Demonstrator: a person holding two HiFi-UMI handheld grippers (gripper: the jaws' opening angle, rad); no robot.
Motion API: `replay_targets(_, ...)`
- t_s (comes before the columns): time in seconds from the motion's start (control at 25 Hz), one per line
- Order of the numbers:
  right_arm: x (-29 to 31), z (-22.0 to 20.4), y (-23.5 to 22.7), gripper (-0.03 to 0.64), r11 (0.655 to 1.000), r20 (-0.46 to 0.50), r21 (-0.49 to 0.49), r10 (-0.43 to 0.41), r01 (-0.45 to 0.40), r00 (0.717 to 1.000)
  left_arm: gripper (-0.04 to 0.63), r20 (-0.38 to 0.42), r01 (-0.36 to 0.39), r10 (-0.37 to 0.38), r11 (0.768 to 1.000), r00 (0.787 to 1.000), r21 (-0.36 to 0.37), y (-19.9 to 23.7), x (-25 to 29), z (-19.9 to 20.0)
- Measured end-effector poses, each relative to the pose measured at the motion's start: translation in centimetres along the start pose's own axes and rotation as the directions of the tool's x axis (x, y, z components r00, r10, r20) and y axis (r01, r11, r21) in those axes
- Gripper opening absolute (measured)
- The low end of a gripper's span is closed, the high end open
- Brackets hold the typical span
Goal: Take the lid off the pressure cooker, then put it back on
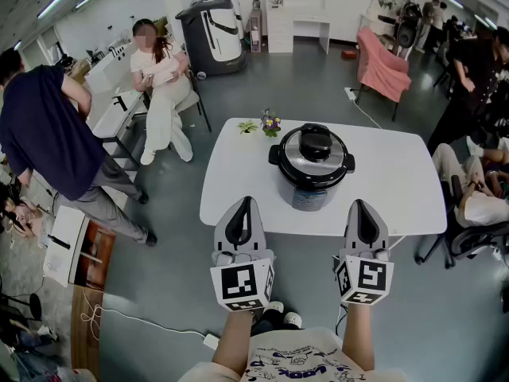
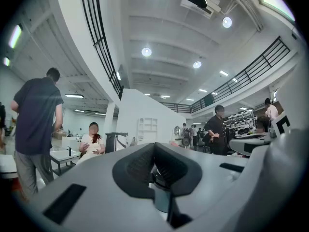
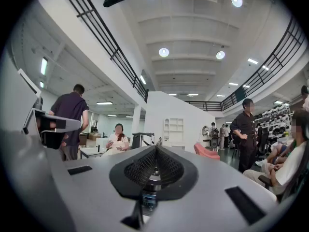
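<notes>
Centrally in the head view, the pressure cooker is seen standing on the white table, with its lid seated on top. Both claws are kept clenched and empty: the left gripper is shown at the lower left of centre and the right gripper at the lower right. Their tips are pictured over the table's near edge, apart from the cooker.
</notes>
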State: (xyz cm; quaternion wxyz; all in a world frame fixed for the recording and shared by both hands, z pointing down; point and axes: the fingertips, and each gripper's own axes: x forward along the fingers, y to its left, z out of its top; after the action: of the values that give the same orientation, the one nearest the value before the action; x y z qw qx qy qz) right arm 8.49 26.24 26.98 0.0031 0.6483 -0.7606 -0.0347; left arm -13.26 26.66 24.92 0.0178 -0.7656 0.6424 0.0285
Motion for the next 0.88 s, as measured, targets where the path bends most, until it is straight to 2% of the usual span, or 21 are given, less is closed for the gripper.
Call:
replay_targets(0.48, -0.1, 0.0, -0.6, 0.009, 1.000, -0.003, 0.000, 0.014, -0.014, 1.000, 0.014, 0.001, -0.014, 0.014, 1.000, 1.000, 0.009, -0.6, -0.2, 0.3)
replay_targets(0.72, -0.3, -0.3, -0.6, 0.009, 0.998, 0.010, 0.002, 0.070, -0.070, 0.997, 0.014, 0.002, -0.053, 0.054, 0.998, 0.999, -0.017, -0.7, -0.6, -0.3)
replay_targets(0.88, -0.6, -1.1, -0.5, 0.075, 0.991, 0.000, 0.007, 0.133, -0.133, 0.991, 0.023, -0.004, -0.069, 0.069, 0.996, 0.998, -0.055, -0.8, -1.3, -1.1)
